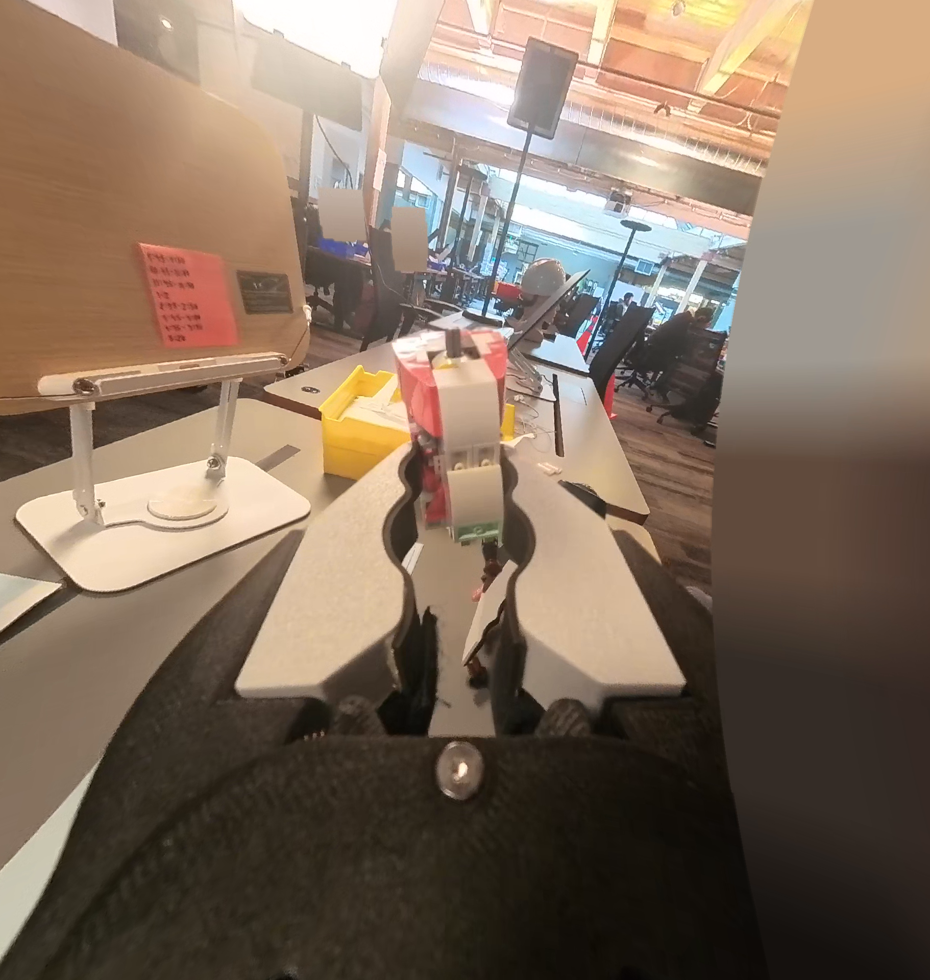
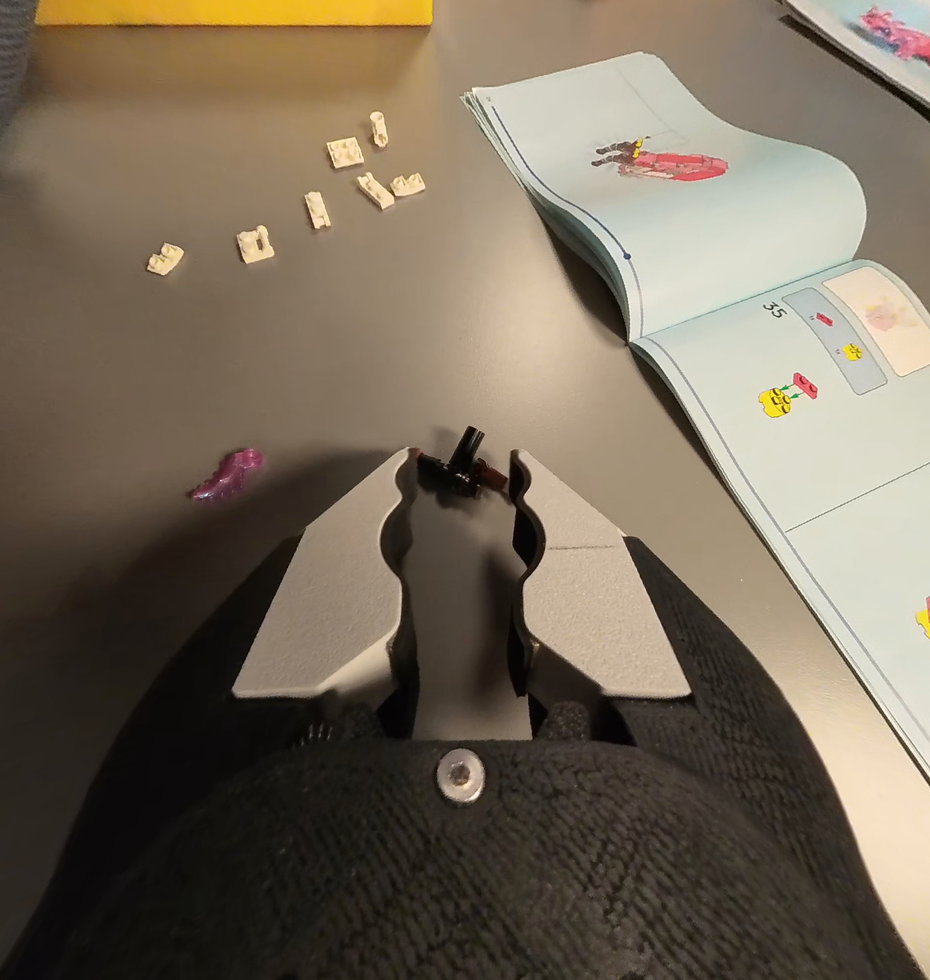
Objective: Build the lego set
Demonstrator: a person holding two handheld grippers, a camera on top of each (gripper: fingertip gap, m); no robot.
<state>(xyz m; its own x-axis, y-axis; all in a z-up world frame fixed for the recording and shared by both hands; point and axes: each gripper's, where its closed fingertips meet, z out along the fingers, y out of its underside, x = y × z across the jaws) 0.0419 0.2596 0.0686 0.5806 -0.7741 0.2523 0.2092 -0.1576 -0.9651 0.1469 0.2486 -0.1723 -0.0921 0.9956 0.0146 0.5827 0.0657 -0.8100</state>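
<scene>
Left gripper (image 1: 455, 477): raised above table level, pointing roughly level; grey fingers (image 1: 346, 557) narrowly apart, clamped on red-and-white brick assembly (image 1: 452, 413) standing upright between tips. Right gripper (image 2: 463, 472): angled down over tabletop; tips close on either side of small black-and-dark-red piece (image 2: 460, 469), ends at fingertips. Black housings behind both.

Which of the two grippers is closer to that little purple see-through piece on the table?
Right. The right gripper sits just beside the purple piece; the left gripper is raised, holding a red-and-white brick model.
</scene>
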